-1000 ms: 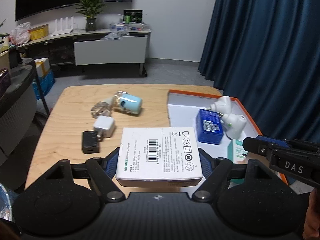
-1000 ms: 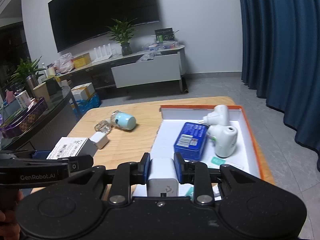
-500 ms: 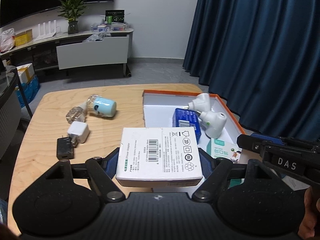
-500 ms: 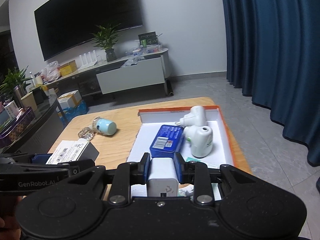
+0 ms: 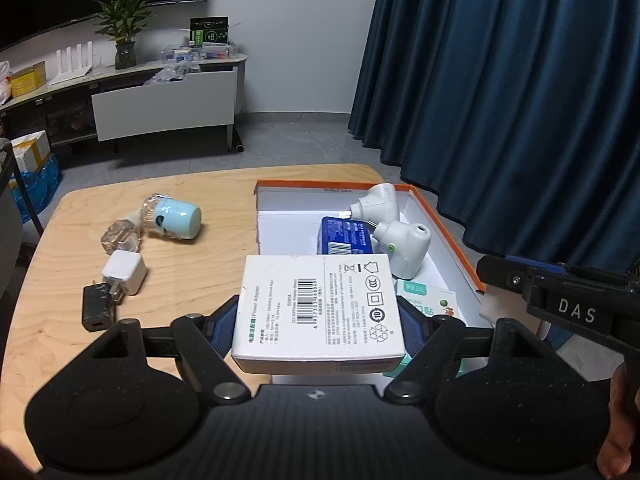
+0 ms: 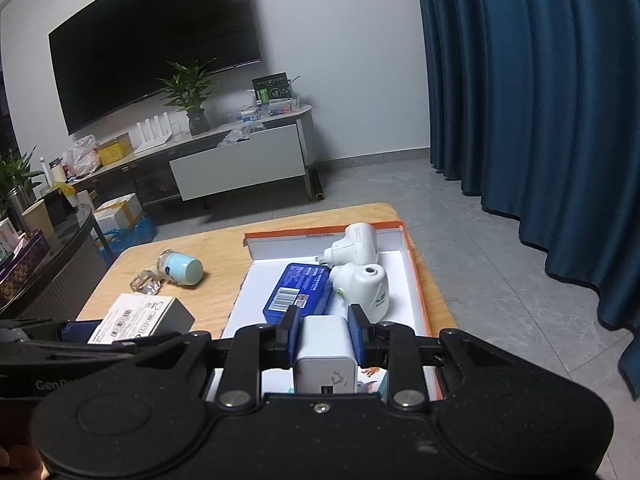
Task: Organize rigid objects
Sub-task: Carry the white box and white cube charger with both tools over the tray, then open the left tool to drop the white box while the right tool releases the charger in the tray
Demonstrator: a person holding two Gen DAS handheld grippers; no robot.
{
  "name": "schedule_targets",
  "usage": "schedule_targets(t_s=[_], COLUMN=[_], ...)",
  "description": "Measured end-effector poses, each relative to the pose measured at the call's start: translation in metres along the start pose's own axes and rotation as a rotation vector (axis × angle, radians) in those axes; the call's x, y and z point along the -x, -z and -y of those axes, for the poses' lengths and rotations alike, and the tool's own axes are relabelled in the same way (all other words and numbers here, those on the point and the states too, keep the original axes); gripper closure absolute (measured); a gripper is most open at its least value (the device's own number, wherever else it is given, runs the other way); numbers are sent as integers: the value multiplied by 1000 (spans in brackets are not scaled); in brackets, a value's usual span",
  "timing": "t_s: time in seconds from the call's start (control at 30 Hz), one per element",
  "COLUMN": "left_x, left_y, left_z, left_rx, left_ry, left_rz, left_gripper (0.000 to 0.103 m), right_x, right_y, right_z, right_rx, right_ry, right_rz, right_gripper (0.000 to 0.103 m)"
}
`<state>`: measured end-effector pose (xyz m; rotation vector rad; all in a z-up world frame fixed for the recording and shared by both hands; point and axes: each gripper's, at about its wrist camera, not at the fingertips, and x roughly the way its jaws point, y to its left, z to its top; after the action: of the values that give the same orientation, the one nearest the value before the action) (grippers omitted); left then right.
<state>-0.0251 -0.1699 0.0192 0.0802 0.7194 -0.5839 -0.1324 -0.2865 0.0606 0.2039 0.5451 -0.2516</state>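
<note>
Left gripper (image 5: 318, 322) clamped on white adapter box (image 5: 318, 306), right gripper (image 6: 324, 334) clamped on white charger (image 6: 325, 354), orange-rimmed tray (image 6: 420, 280) straight ahead at twelve o'clock, right nearer.

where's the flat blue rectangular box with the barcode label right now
The flat blue box lies inside the orange-rimmed white tray on the table's right side, just left of the two white plug-in devices.

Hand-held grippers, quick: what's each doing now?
Left hand-held gripper: shut on white adapter box.
Right hand-held gripper: shut on white charger.
</note>
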Motion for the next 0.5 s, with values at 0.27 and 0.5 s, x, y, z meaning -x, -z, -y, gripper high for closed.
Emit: schedule_targets(t_s=[0.27,0.5], left_x=[-9,-15], left_y=[-4,-7], left_z=[11,17], left_rx=[-15,-25], left_ry=[17,19], left_rz=[-8,-13], left_gripper=[24,24], right_x=[-2,-6], right_y=[-6,-10], right_z=[5,8], right_rx=[1,0], right_ry=[9,12], right_rz=[12,13], right_gripper=[71,71])
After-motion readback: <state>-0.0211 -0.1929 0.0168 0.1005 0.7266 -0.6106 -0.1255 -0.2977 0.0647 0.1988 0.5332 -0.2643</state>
